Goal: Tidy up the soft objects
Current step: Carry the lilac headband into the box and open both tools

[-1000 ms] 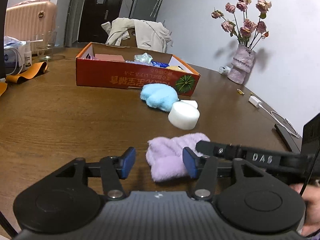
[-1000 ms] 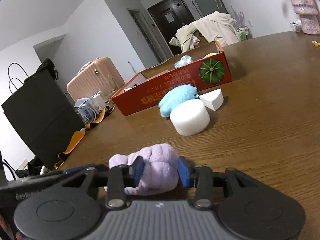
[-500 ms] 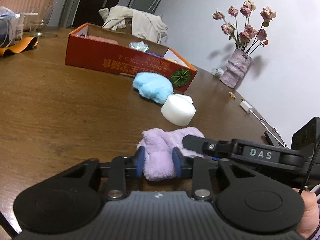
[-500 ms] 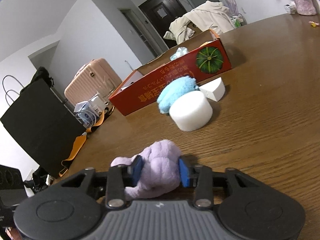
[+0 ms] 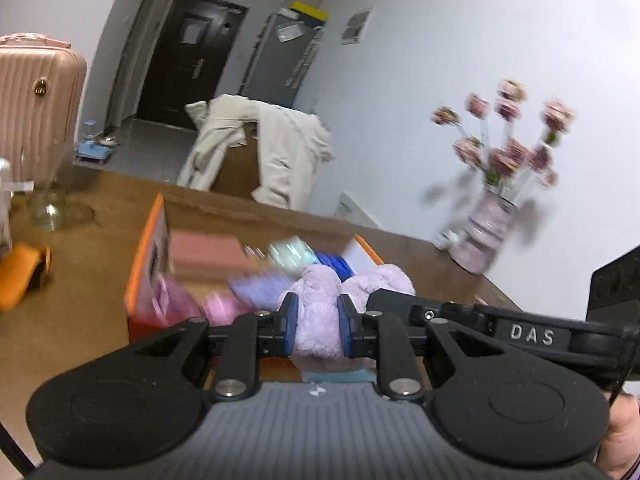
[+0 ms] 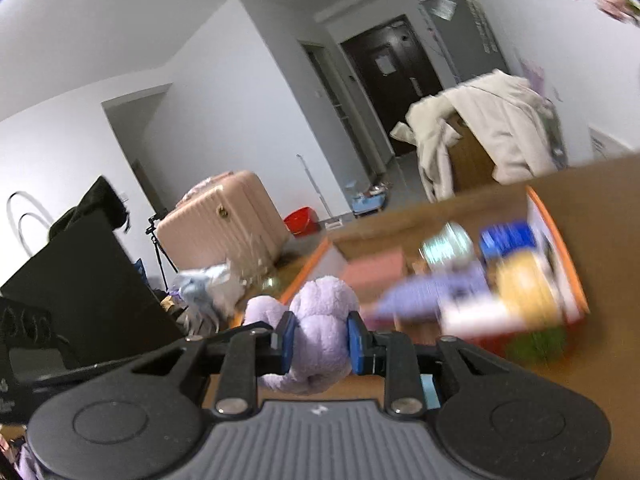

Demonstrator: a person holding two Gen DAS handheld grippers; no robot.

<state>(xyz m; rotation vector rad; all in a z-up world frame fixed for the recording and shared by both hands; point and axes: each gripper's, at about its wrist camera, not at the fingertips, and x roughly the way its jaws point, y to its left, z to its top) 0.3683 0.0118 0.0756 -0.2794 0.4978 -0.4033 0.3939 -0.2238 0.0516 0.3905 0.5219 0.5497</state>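
Both grippers are shut on the same fluffy purple plush cloth (image 5: pixel 320 320), held in the air just before the orange cardboard box (image 5: pixel 144 272). My left gripper (image 5: pixel 318 322) pinches one lobe of it. My right gripper (image 6: pixel 320 340) pinches the other end of the purple cloth (image 6: pixel 320 320). The right gripper's black body reaches in from the right in the left wrist view (image 5: pixel 500 328). The box (image 6: pixel 568 276) holds several blurred items: a pink block, purple, blue and yellow pieces. A strip of light blue shows below the cloth in both views.
A vase of pink flowers (image 5: pixel 488 236) stands on the brown table (image 5: pixel 60 320) at the right. A glass jar (image 5: pixel 48 204) and an orange strap (image 5: pixel 20 276) lie at the left. A chair with a cream coat (image 5: pixel 272 152) and a pink suitcase (image 6: pixel 224 216) stand beyond.
Both grippers have lifted the purple cloth off the table and carried it forward to the box. The blue plush and white foam pieces have dropped out of sight.
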